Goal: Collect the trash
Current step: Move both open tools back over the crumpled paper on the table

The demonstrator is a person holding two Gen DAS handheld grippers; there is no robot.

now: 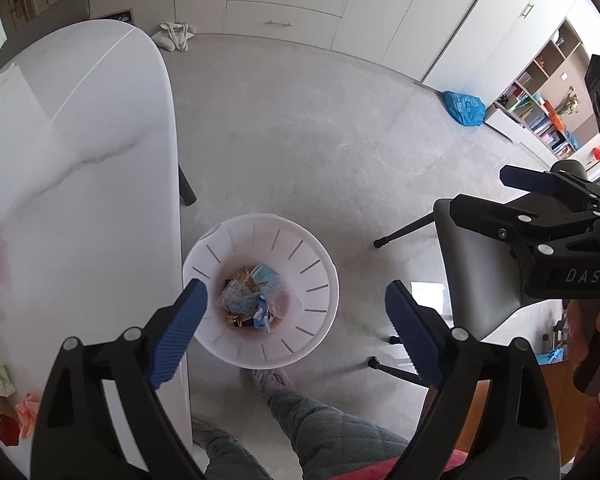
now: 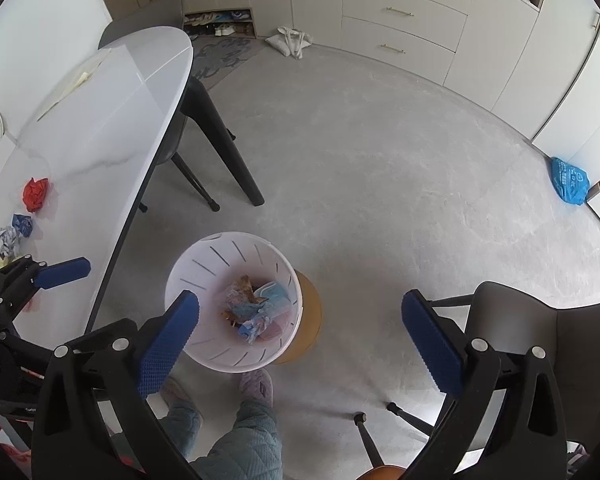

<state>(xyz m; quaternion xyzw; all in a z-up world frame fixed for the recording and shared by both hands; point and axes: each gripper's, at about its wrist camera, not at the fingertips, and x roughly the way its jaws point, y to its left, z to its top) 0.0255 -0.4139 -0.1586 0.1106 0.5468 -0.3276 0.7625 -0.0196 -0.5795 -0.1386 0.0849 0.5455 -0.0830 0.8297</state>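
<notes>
Left gripper: fingers spread wide, nothing between them, pointing steeply down over the white bin. No trash touches either blue pad.

Right gripper: fingers likewise wide apart and empty, poised above the same bin, which shows between its two pads.

White bin: round, slotted wall, standing on the grey floor just beside the table edge, in front of the person's slippered feet. From the right wrist view an orange-brown base shows under it.

Bin contents: a loose heap at the bottom, well below both sets of fingers. Crumpled pale-blue pieces, a clear wrapper, brownish and yellow scraps. Individual items cannot be told apart further.

Trash on the table, well apart from the fingers:
- red crumpled wad
- dark-blue wad, just beside a blue-and-white wad
- pale-green wad, near the table's near edge
- pink-orange wad, close to the green one

Elsewhere on the floor: blue plastic bag by the cupboards; white cloth bag near the drawers.
</notes>
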